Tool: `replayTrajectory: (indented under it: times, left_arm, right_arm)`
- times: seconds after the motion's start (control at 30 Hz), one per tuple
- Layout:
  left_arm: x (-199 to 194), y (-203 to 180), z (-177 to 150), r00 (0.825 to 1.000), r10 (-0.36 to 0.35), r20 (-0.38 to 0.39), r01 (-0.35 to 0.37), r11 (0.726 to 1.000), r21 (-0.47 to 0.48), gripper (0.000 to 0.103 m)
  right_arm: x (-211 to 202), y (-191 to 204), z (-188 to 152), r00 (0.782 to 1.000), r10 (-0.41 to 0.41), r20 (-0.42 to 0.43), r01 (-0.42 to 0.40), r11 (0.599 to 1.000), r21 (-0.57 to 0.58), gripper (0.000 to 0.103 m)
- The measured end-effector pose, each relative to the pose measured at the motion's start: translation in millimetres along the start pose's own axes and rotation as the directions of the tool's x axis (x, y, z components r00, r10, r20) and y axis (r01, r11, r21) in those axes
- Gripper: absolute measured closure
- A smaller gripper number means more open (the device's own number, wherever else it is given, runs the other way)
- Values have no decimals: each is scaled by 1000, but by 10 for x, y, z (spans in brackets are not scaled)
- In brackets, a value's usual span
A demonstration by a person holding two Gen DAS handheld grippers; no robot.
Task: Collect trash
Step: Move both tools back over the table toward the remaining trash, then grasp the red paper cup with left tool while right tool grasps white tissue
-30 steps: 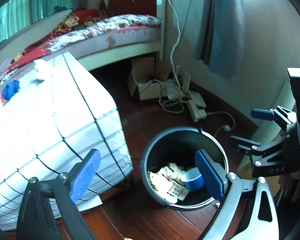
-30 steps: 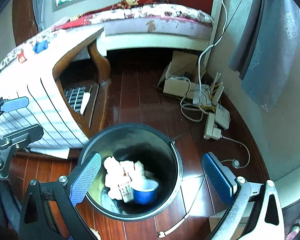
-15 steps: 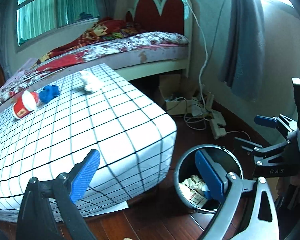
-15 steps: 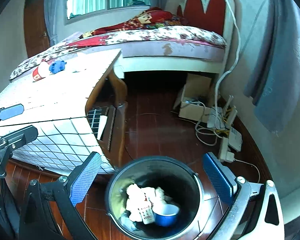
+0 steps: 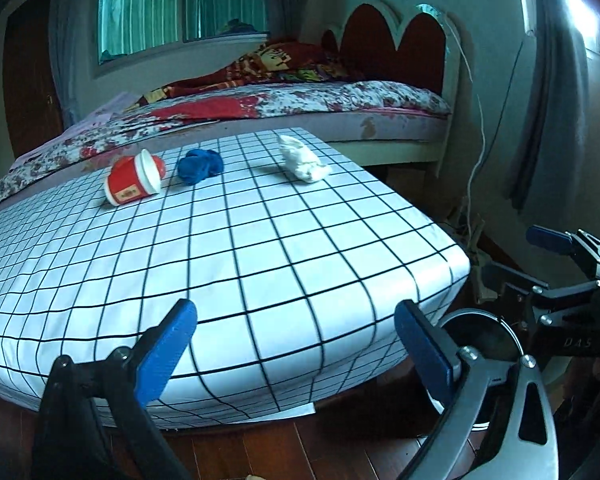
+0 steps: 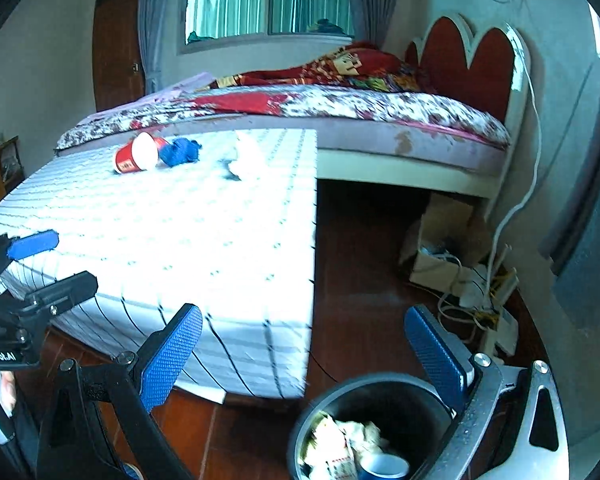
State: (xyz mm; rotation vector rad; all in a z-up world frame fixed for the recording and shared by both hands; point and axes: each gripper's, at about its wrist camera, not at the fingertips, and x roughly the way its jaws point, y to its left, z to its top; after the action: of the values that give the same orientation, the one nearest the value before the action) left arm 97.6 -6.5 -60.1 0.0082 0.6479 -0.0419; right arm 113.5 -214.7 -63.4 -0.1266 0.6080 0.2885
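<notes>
Trash lies at the far side of my grid-patterned white surface (image 5: pixel 260 240): a tipped red paper cup with a white rim (image 5: pixel 134 182) at the left, a crumpled blue wad (image 5: pixel 200 166) just beside it to the right, and a crumpled white tissue (image 5: pixel 302 158) further right, apart from both. My left tool (image 5: pixel 296 344) hangs at the near edge of the surface, its blue pads spread wide and holding nothing. My right tool (image 6: pixel 300 352) is equally wide and bare, above the round black trash bin (image 6: pixel 340 396) on the wooden floor, which holds crumpled paper and a blue cup (image 6: pixel 384 470).
</notes>
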Motion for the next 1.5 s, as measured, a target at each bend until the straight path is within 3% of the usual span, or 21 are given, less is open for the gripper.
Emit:
replayTrajectory:
  times: [0.37,0.53,0.63,0.73,1.2,1.3,1.37,1.5]
  left_arm:
    - [58,860,219,988,150,19,-148,986,-77,2]
    - [214,1226,390,977,214,11,-211,970,-117,2]
    - [352,1419,458,976,217,-7,-216,966,-140,2]
    - [514,1553,529,972,234,-29,-235,959,-160,2]
    - [1277,1900,959,971,234,-58,-240,956,-168,2]
    - [1404,1939,1007,974,215,-71,-224,960,-166,3]
    - [1481,1963,1039,973,217,-78,-227,960,-164,3]
    - [1579,1983,1091,973,218,-81,-228,959,-166,3]
  right_arm:
    - [393,508,571,999,10,53,-11,1000,16,1]
    - [812,605,892,999,36,-28,-36,999,-20,1]
    - [983,565,1054,998,56,-33,-55,998,9,1]
    - [1214,561,1190,997,50,-64,-50,999,8,17]
    - [2068,606,1422,981,58,-184,-69,996,-56,22]
    - [2194,609,1447,975,72,-209,-85,995,-56,33]
    - [2264,620,1462,971,81,-223,-96,994,-58,47]
    - [2381,644,1535,970,88,-227,-105,993,-60,54]
